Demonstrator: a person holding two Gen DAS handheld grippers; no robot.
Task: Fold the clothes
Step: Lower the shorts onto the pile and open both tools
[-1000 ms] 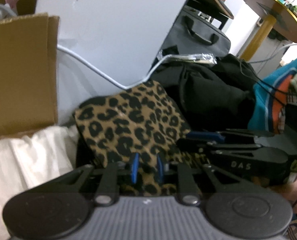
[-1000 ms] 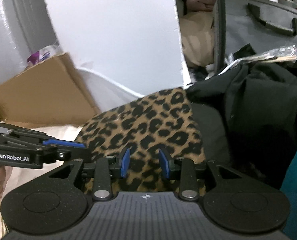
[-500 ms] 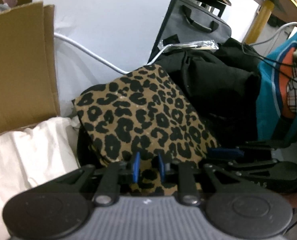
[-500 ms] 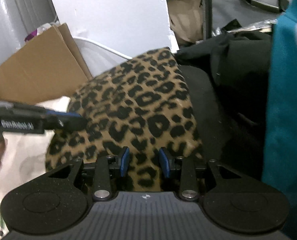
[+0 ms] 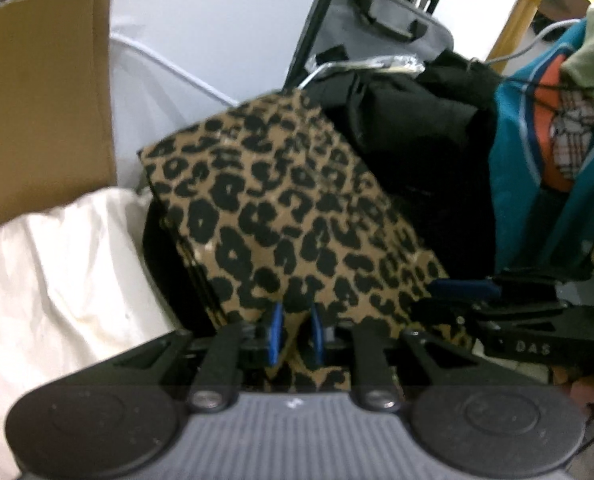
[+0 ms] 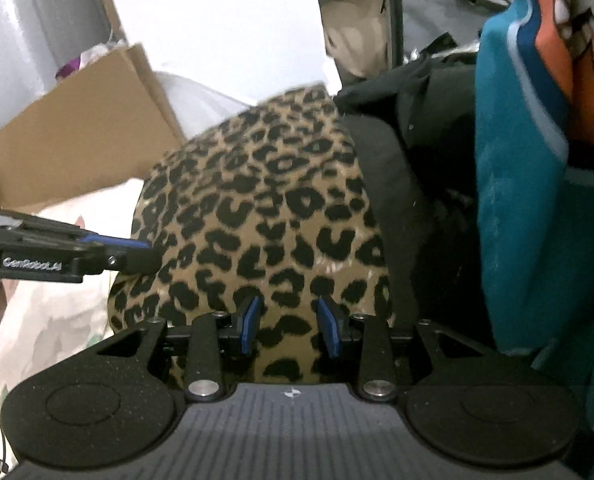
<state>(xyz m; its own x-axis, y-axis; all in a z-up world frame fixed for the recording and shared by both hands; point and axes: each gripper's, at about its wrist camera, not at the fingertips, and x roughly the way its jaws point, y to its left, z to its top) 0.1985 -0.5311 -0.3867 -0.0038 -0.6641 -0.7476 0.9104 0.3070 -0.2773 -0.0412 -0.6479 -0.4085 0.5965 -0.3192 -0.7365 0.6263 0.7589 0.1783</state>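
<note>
The near edge of the leopard-print garment (image 5: 297, 220) is clamped in the left gripper (image 5: 295, 334) and the right gripper (image 6: 290, 326). Since a second ago, the folded cloth has been lowered nearer the black clothing (image 5: 413, 128) beyond the tongs, so it seems ready for laying down.

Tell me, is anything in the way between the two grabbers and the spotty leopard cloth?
No, nothing visible is. The leopard cloth already sits between the jaws of both the left gripper and the right gripper.
</note>
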